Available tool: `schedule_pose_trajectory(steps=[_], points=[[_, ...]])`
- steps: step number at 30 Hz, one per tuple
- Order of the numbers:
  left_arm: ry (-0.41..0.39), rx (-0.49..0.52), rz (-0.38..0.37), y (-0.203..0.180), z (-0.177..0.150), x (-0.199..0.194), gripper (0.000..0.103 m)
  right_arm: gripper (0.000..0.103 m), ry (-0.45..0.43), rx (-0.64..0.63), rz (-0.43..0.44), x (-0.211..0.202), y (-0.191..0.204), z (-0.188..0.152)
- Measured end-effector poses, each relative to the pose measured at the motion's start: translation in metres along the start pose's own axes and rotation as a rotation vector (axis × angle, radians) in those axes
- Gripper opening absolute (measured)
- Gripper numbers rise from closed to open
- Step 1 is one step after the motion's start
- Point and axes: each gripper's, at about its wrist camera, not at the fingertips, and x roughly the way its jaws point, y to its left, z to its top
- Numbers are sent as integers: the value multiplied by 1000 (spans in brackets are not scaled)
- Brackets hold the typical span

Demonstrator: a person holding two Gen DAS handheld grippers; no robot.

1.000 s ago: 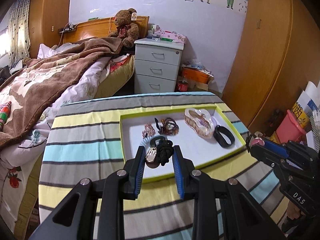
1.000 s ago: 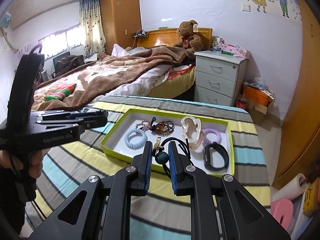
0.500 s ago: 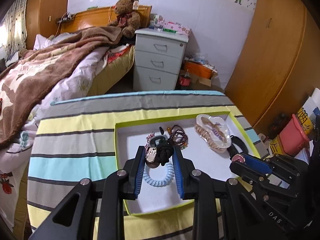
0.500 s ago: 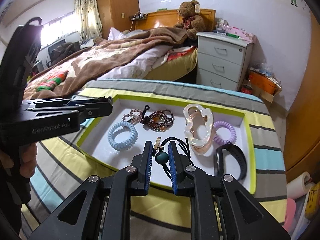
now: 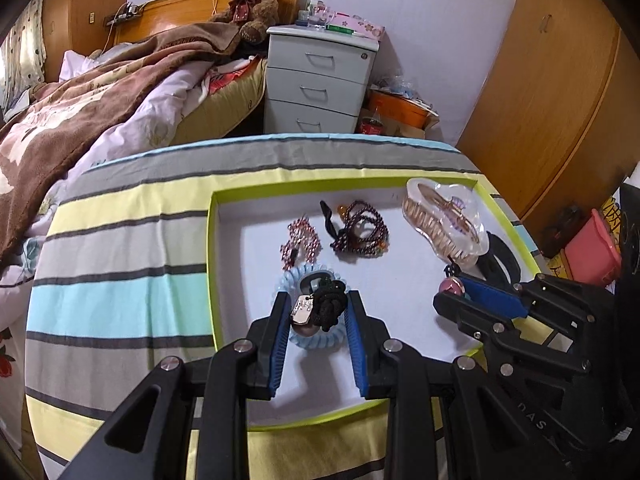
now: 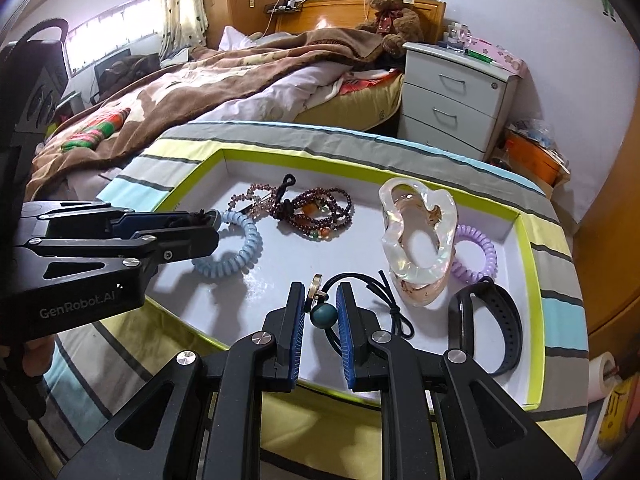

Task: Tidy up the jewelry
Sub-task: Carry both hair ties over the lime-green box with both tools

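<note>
Striped counter (image 5: pixel 120 280), green-rimmed tray (image 5: pixel 212 264). Left gripper (image 5: pixel 318 312) clamps black cord pendant (image 5: pixel 326 306) above blue coil (image 6: pixel 236 248); right gripper (image 6: pixel 320 316) pinches teal-bead cord (image 6: pixel 325 315).

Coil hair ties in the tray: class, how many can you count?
2. A blue coil hair tie lies at the tray's left; a purple one sits behind the clear hair claw. None seem hidden.

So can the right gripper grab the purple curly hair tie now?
Probably not yet. The right gripper already holds the green bead cord, and the clear hair claw stands before the purple hair tie.
</note>
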Motion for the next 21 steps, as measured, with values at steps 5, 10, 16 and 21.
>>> schedule_pose_trajectory(steps=[5,10,16,21], points=[[3,-1,3,1,-1,0,29,17,14,-4,9,4,0,-1],[19,1,10,0,-4,4,29,17,24,-13,5,6,2,0],[22,-7,10,0,-6,5,29,17,23,-5,3,6,-1,0],[26,-7,13,0,-5,6,30,17,21,0,7,6,-2,0]])
